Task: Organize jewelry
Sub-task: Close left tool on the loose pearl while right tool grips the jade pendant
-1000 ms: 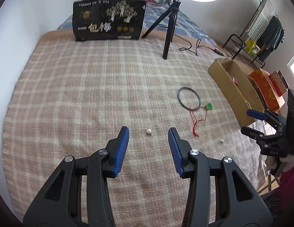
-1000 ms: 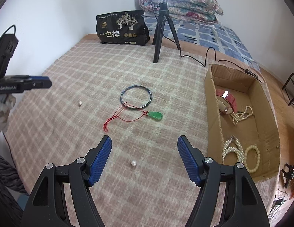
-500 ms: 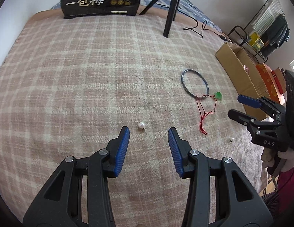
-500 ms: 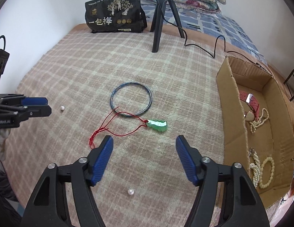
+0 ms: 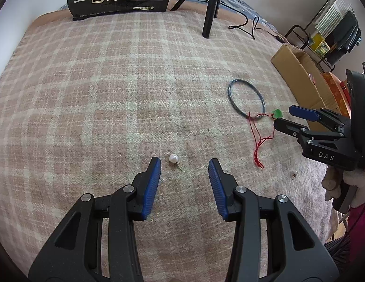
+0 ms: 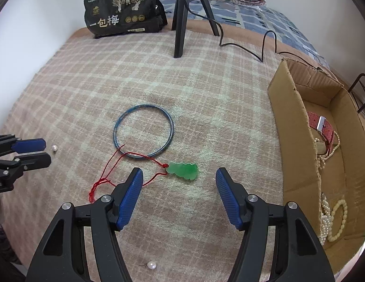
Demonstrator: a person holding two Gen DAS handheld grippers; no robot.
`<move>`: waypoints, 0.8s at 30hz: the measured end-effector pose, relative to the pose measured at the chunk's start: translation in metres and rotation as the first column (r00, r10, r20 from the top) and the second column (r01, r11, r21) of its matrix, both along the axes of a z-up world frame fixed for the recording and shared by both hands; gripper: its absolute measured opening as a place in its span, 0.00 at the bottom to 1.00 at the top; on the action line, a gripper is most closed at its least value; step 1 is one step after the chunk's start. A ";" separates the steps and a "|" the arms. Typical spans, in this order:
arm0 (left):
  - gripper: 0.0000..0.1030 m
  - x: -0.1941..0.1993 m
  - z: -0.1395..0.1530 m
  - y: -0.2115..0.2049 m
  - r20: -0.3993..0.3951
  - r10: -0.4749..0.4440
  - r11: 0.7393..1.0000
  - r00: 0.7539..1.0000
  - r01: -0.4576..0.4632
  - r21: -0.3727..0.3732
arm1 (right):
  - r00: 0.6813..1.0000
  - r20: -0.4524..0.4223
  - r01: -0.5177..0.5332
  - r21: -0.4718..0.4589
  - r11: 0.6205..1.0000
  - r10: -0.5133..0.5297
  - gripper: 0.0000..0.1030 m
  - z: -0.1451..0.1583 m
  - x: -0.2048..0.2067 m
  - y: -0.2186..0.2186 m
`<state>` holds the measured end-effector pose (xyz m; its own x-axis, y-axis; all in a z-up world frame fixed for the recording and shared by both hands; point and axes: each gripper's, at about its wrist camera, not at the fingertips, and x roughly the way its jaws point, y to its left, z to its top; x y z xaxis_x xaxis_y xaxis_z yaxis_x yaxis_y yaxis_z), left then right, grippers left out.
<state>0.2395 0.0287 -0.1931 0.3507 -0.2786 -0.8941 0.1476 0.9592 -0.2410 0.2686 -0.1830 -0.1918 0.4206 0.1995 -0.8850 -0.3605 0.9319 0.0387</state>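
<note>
Left gripper (image 5: 184, 163) jaws apart, empty – pearl earring (image 5: 173, 158) just beyond; right gripper (image 6: 180, 176) jaws apart, just been closing, empty – green pendant (image 6: 183, 170) just beyond, its red cord (image 6: 107, 181) partly hidden by one finger

Pendant (image 6: 183, 170) lies between bangle (image 6: 143, 130) and box (image 6: 297, 145).

Bright, even light; soft shadows. Both fisheye views were sharp, bent strongly at edges, with dark corners.
</note>
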 end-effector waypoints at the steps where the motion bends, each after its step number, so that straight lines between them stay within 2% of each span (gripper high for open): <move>1: 0.42 0.001 -0.001 0.000 -0.002 -0.002 1.000 1.000 0.002 0.005 | 1.000 -0.001 -0.001 -0.005 1.000 0.001 0.62 -0.001 0.000 0.000; 6: 0.42 0.002 -0.006 -0.002 0.000 -0.008 1.000 1.000 0.008 0.019 | 1.000 -0.007 0.003 -0.016 1.000 -0.003 0.58 -0.005 0.003 -0.002; 8: 0.33 0.002 -0.008 -0.004 -0.003 -0.017 0.999 1.000 0.017 0.029 | 1.000 -0.011 0.002 -0.017 1.000 -0.002 0.56 -0.007 0.003 -0.003; 18: 0.32 0.006 -0.014 -0.004 -0.007 -0.025 0.999 1.000 0.025 0.047 | 1.000 -0.010 -0.004 -0.015 1.000 0.004 0.53 -0.011 0.005 -0.002; 21: 0.31 0.006 -0.015 -0.005 -0.006 -0.026 0.998 1.000 0.026 0.053 | 1.000 -0.014 -0.004 -0.008 1.000 0.004 0.46 -0.011 0.006 -0.002; 24: 0.24 0.006 -0.016 -0.005 -0.004 -0.027 0.998 1.000 0.027 0.065 | 1.000 -0.017 -0.004 -0.001 1.000 0.004 0.39 -0.012 0.008 -0.002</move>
